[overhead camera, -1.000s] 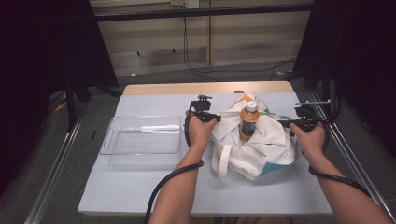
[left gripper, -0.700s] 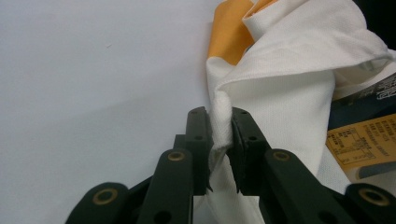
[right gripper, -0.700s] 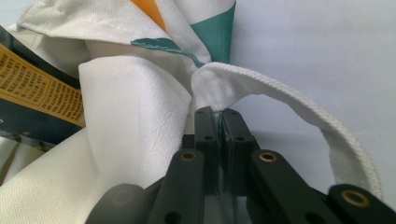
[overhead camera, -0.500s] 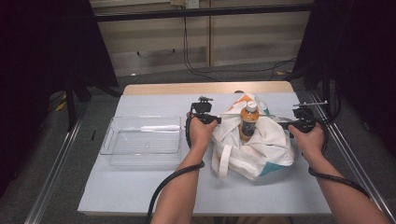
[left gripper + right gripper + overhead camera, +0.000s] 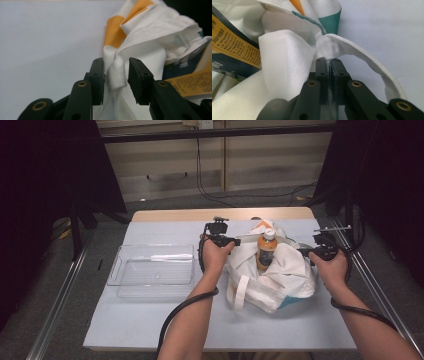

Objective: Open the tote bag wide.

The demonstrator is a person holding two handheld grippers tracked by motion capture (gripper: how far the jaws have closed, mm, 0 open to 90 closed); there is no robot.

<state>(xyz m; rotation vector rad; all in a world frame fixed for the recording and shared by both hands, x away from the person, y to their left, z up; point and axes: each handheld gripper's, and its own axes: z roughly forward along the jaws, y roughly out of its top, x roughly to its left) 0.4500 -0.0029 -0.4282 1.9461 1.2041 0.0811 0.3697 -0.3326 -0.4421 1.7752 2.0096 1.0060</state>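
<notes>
A white tote bag (image 5: 280, 277) with orange and teal patches lies on the table's right half. An orange-liquid bottle (image 5: 266, 251) with a white cap stands upright in its mouth. My left gripper (image 5: 234, 241) is at the bag's left rim. In the left gripper view my left gripper (image 5: 116, 80) is open, with a fold of the white bag (image 5: 150, 40) between the jaws. My right gripper (image 5: 304, 251) is at the bag's right rim. The right gripper view has my right gripper (image 5: 329, 66) shut on the bag (image 5: 284, 65) where a handle strap (image 5: 372, 65) begins. The bottle's yellow label (image 5: 234, 42) is beside it.
A clear plastic tray (image 5: 125, 281) sits empty on the left half of the grey-white table (image 5: 150, 320). Black cables trail from both grippers along the forearms. Metal rails run along both sides of the table.
</notes>
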